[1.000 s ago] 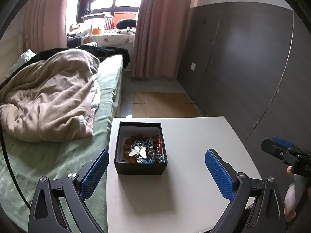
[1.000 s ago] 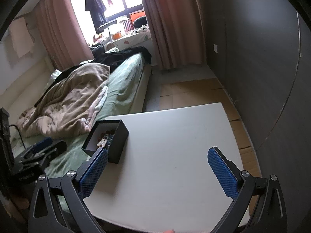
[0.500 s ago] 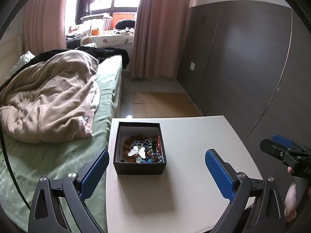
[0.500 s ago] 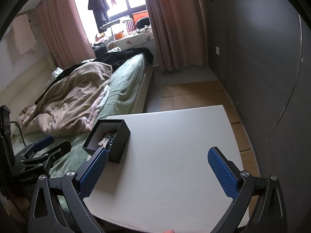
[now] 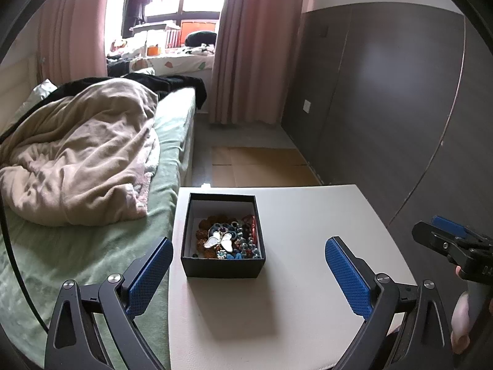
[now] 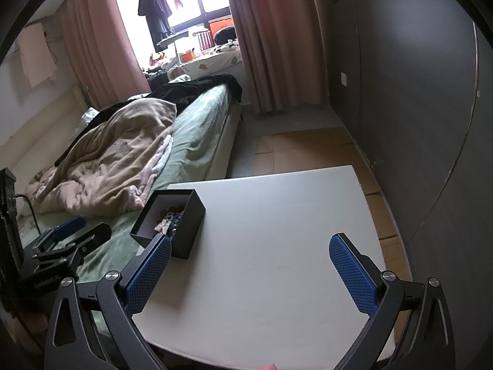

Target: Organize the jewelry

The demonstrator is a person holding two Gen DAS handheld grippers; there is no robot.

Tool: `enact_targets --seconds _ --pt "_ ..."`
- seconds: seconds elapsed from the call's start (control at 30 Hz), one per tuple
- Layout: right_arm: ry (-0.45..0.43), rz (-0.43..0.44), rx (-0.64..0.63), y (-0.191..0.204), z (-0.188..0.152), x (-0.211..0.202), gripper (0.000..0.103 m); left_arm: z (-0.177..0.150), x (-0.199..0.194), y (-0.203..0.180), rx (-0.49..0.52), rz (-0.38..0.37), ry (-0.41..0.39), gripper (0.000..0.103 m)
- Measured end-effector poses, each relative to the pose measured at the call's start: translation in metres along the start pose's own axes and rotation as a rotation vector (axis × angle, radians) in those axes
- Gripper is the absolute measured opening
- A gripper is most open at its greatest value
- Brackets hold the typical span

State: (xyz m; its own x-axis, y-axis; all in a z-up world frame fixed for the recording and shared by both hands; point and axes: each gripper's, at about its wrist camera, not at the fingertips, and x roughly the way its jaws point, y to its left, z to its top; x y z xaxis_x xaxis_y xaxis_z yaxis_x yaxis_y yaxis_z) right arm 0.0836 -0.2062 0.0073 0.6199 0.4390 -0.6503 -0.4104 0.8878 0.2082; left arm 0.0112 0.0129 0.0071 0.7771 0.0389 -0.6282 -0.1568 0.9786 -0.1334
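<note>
Both claws, left claw and right claw, hang spread and empty; the jewelry box sits lidless on the worktop, ready for picking.

Left claw has drifted slightly — in its view the black jewelry box now sits a touch further left and lower than a second ago, nearer the midline between the blue pads. Right claw has shifted too: in its view the box has crept rightward, toward the left pad, and more of the left claw's body shows over the bed at lower left.
</note>
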Motion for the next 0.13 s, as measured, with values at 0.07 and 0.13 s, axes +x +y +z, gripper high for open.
enact_targets --seconds 0.07,0.13 --pt "0.002 -0.004 -0.001 -0.0006 0.0 0.0013 0.103 0.0004 -0.0004 0.0012 -0.006 -0.005 -0.001 0.099" --pt "0.007 -0.007 0.001 -0.0011 0.0 0.0031 0.103 0.001 0.0002 0.002 -0.006 -0.002 0.003 0.099"
